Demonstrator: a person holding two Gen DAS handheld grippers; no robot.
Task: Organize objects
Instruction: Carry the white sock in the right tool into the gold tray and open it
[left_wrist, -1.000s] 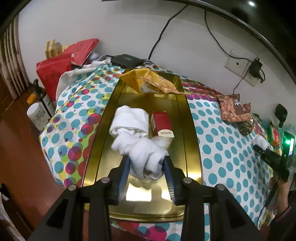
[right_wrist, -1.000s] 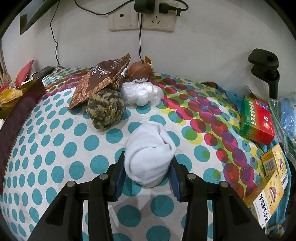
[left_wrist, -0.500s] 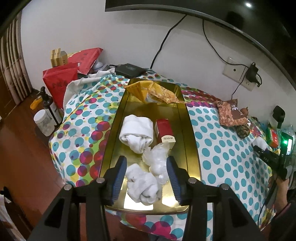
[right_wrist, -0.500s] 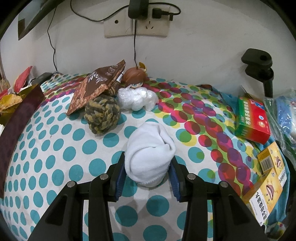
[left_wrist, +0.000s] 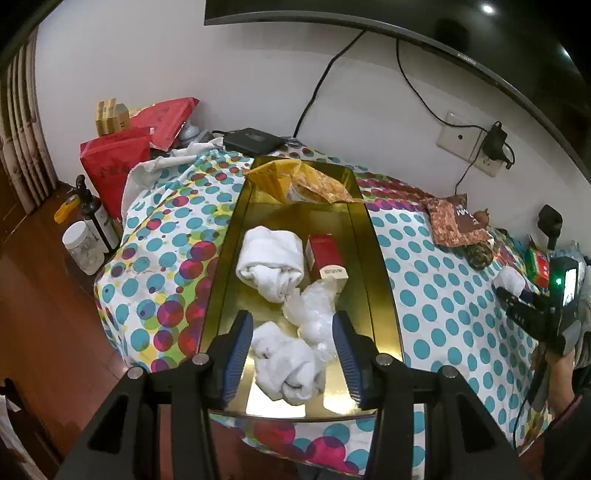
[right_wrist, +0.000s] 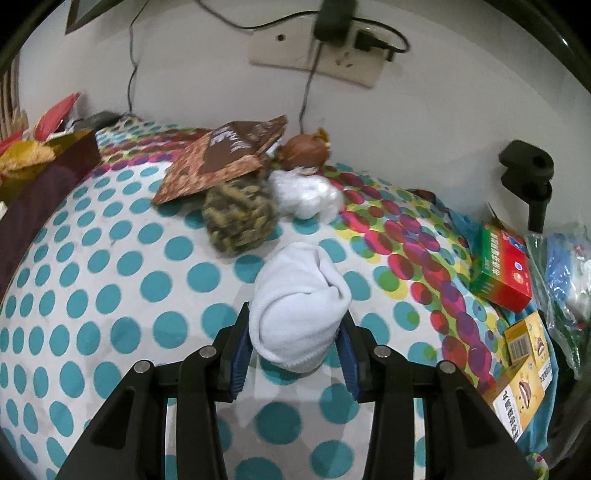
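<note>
A gold tray (left_wrist: 373, 273) lies on the polka-dot cloth. In it are a rolled white towel (left_wrist: 271, 256), a red box (left_wrist: 325, 254), a crumpled clear bag (left_wrist: 314, 310), a yellow snack bag (left_wrist: 303, 182) and a small white cloth bundle (left_wrist: 286, 363). My left gripper (left_wrist: 293, 350) hangs open above that bundle, its pads clear of it. In the right wrist view my right gripper (right_wrist: 295, 347) is shut on a rolled white sock (right_wrist: 299, 302), held just above the cloth.
A brown snack bag (right_wrist: 225, 158), a woven rope ball (right_wrist: 238, 218), a doll head with white wrapping (right_wrist: 306, 173) and medicine boxes (right_wrist: 502, 273) lie on the cloth. The tray's dark side wall (right_wrist: 40, 184) stands at the left. Bottles (left_wrist: 92, 221) and red bags (left_wrist: 114, 166) stand beyond the table's left edge.
My left gripper let go of the white cloth bundle, which now lies in the tray, and drew back upward. My right gripper, still gripping the sock, shifted slightly and rolled.
</note>
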